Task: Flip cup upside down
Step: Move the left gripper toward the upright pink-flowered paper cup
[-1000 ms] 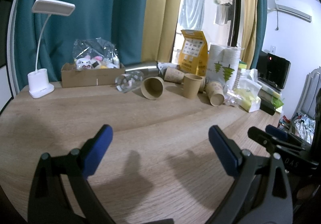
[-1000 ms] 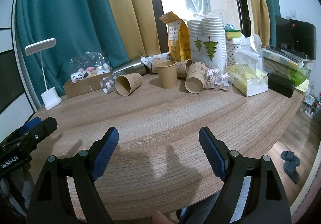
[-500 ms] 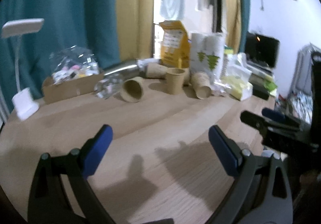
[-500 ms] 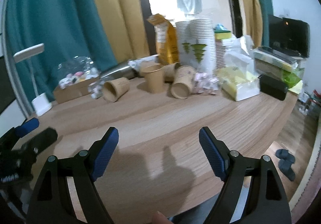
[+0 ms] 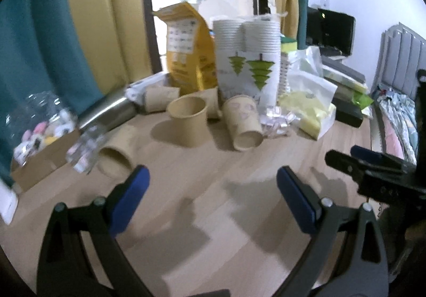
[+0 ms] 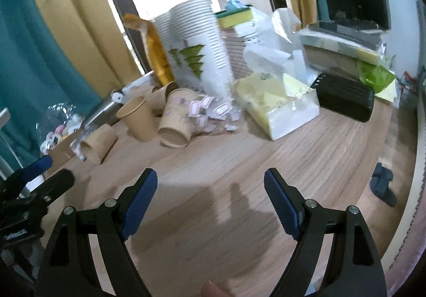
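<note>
Both tools' jaws apart, left tool (image 5: 213, 186), right tool (image 6: 210, 189), upright brown cup (image 5: 187, 121) empty, neighbouring cup (image 5: 243, 123) on its side

Bare table (image 5: 213, 206) lies open in front of the upright cup (image 5: 188, 121); a tipped cup (image 5: 243, 123) lies just to its right and another (image 5: 117, 154) near its left; behind it, more cups, a yellow bag (image 5: 187, 49) and stacked white cups (image 5: 247, 57) crowd together.
</note>
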`<state>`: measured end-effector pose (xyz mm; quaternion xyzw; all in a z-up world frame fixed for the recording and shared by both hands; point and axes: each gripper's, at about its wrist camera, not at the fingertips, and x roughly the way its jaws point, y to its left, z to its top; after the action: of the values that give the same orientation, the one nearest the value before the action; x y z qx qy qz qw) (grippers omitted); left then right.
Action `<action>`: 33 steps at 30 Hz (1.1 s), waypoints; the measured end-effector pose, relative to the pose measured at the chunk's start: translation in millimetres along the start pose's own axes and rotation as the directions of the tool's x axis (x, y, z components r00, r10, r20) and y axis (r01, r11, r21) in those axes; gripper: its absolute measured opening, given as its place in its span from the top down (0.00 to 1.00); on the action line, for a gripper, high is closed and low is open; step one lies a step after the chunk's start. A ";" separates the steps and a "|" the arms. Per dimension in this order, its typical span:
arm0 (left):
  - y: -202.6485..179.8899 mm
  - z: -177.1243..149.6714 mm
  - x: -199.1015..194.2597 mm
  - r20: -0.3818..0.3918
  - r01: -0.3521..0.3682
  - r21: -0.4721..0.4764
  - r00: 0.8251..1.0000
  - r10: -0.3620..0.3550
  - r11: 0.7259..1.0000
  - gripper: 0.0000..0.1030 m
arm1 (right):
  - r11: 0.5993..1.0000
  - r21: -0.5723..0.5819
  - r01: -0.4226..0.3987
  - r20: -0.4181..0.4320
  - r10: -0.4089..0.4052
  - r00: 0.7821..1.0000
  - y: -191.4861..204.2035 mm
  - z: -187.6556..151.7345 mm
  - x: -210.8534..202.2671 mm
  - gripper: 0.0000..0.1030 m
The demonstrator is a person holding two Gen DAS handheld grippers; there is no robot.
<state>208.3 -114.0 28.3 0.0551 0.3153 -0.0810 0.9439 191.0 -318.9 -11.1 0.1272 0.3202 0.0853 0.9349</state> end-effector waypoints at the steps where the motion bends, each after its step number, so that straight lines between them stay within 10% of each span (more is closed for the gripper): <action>1: -4.5 5.7 9.0 -0.008 0.009 0.007 1.000 -0.009 1.000 0.05 | 1.000 0.006 -0.002 0.000 0.002 1.000 -3.5 2.3 2.5 0.18; 23: -55.5 49.8 152.6 -0.169 -0.066 0.165 0.981 0.094 0.984 0.07 | 0.995 0.095 -0.011 -0.003 0.012 1.000 -58.4 30.1 38.6 0.18; 33: -51.8 46.5 172.0 -0.227 -0.061 0.179 0.968 0.102 0.982 0.31 | 0.994 0.108 -0.019 -0.006 0.019 1.000 -63.8 28.9 41.3 0.18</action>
<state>361.4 -192.3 -41.3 0.1580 0.4143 -0.0615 0.8942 246.1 -375.0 -31.5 0.1803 0.3266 0.0772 0.9246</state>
